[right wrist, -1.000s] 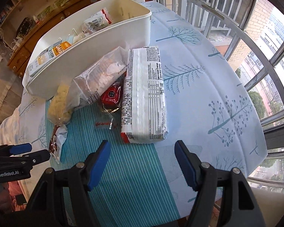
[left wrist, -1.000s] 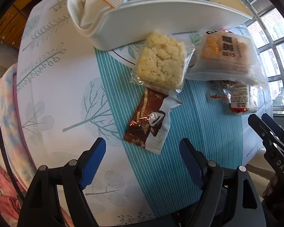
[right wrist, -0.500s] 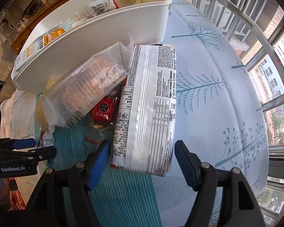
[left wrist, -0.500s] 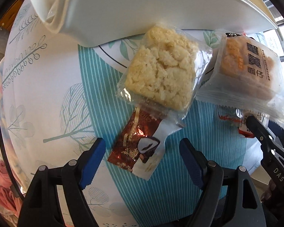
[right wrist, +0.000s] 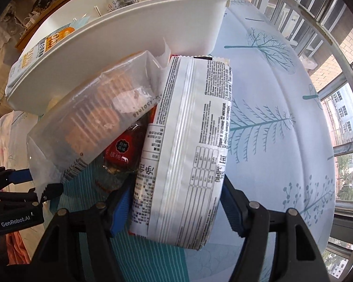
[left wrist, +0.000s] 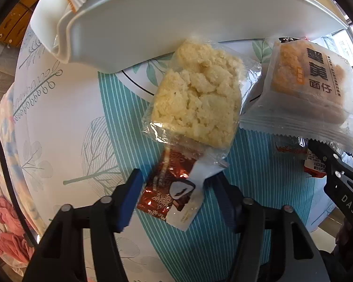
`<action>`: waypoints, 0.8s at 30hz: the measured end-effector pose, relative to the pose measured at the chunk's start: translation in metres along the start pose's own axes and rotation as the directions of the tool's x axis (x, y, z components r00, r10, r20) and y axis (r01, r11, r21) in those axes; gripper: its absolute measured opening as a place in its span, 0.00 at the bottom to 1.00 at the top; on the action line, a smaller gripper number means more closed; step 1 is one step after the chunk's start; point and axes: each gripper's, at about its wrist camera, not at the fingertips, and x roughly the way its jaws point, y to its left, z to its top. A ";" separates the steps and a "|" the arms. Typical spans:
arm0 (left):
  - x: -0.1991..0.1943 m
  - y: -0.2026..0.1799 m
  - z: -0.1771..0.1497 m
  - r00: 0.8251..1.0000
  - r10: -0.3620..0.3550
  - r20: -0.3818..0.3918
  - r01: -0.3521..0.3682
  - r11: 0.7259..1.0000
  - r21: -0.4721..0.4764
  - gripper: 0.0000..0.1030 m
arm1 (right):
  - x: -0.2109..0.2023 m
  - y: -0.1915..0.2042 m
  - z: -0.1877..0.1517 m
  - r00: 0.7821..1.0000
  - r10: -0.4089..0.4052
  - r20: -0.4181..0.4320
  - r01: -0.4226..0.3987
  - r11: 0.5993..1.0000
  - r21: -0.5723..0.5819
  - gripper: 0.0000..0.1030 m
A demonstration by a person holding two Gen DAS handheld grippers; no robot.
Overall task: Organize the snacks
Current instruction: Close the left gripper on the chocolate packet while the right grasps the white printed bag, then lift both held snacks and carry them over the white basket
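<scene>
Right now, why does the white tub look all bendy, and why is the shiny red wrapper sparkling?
Left wrist view: the fisheye lens bows the long white plastic tub into a curve, and light glints off the red foil snack wrapper. Right wrist view: the tub's rim curves the same way, the window bars bend, daylight outside looks washed out, and the corners go black.

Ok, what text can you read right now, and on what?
"蟹黄面仔": translucent snack packet
"4501618", upside down: that packet's back
"核桃": red packet
"(18±5)°C": white pack; other print too small
"DAS": right tool
"GenRobot.AI": left tool
Orange pack in the bin: blurred
Brown sachet: too small
</scene>
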 end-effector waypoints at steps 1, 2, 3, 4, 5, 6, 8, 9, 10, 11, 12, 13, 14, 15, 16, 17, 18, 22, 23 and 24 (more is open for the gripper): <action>-0.001 -0.002 -0.001 1.000 0.000 0.003 0.000 1.000 0.001 0.49 | 0.001 0.004 -0.001 1.000 0.000 0.002 0.000 1.000 -0.005 0.59; -0.002 -0.003 -0.001 1.000 0.000 0.006 0.000 1.000 0.003 0.48 | 0.000 0.008 -0.001 1.000 -0.008 0.004 0.008 1.000 -0.009 0.58; -0.002 -0.003 -0.001 1.000 -0.001 0.009 0.001 1.000 0.004 0.46 | 0.000 0.010 -0.002 1.000 -0.015 0.006 0.016 1.000 -0.010 0.58; -0.002 -0.003 -0.002 1.000 -0.005 0.013 0.005 1.000 0.007 0.45 | 0.000 0.011 -0.002 1.000 -0.020 0.006 0.020 1.000 -0.008 0.57; -0.003 -0.001 -0.004 1.000 -0.011 0.018 0.011 1.000 0.009 0.45 | 0.000 0.011 -0.003 1.000 -0.025 0.005 0.025 1.000 -0.003 0.56; -0.006 0.002 -0.007 1.000 -0.020 0.024 0.020 1.000 0.009 0.44 | -0.002 0.011 -0.004 1.000 -0.029 0.005 0.028 1.000 0.002 0.56; -0.010 0.009 -0.012 0.999 -0.039 0.035 0.039 0.999 0.009 0.40 | -0.006 0.012 -0.011 0.999 -0.033 0.004 0.033 0.999 0.015 0.55; -0.011 0.010 -0.013 0.998 -0.059 0.037 0.059 0.998 0.006 0.39 | -0.007 0.012 -0.012 0.999 -0.035 0.001 0.035 0.999 0.023 0.55; -0.012 0.017 -0.014 0.996 -0.074 0.039 0.074 0.997 0.003 0.39 | -0.007 0.012 -0.014 0.999 -0.035 -0.002 0.035 0.999 0.036 0.55; -0.013 0.019 -0.017 0.995 -0.085 0.042 0.085 0.996 0.004 0.39 | -0.010 0.012 -0.017 0.999 -0.032 -0.004 0.032 0.998 0.050 0.55; -0.013 0.020 -0.017 0.994 -0.094 0.047 0.093 0.996 0.009 0.39 | -0.012 0.012 -0.020 1.000 -0.028 -0.006 0.029 0.997 0.065 0.55; -0.014 0.022 -0.019 0.994 -0.101 0.049 0.101 0.995 0.015 0.38 | -0.013 0.012 -0.022 1.000 -0.024 -0.008 0.025 0.996 0.081 0.55; -0.014 0.025 -0.021 0.993 -0.109 0.048 0.108 0.994 0.017 0.38 | -0.015 0.012 -0.025 1.000 -0.021 -0.009 0.022 0.995 0.093 0.54; -0.014 0.026 -0.023 0.992 -0.120 0.045 0.120 0.993 0.015 0.37 | -0.016 0.011 -0.028 1.000 -0.015 -0.010 0.016 0.994 0.112 0.54; -0.016 0.030 -0.025 0.990 -0.131 0.042 0.131 0.991 0.013 0.37 | -0.018 0.010 -0.030 1.000 -0.006 -0.009 0.007 0.992 0.129 0.54; -0.016 0.031 -0.028 0.989 -0.144 0.037 0.143 0.990 0.013 0.37 | -0.020 0.009 -0.033 1.000 0.007 -0.007 -0.006 0.988 0.152 0.54; -0.017 0.036 -0.034 0.988 -0.151 0.031 0.150 0.989 0.016 0.37 | -0.021 0.006 -0.036 1.000 0.020 -0.004 -0.019 0.985 0.171 0.54; -0.017 0.043 -0.054 0.985 -0.171 0.019 0.170 0.985 0.042 0.36 | -0.030 0.005 -0.050 0.999 0.045 0.021 -0.049 0.971 0.234 0.53; -0.018 0.044 -0.059 0.984 -0.176 0.019 0.175 0.983 0.050 0.36 | -0.032 0.004 -0.055 0.998 0.050 0.028 -0.056 0.967 0.250 0.53; -0.020 0.045 -0.064 0.983 -0.182 0.022 0.180 0.982 0.060 0.36 | -0.033 0.002 -0.058 0.998 0.057 0.032 -0.063 0.962 0.265 0.53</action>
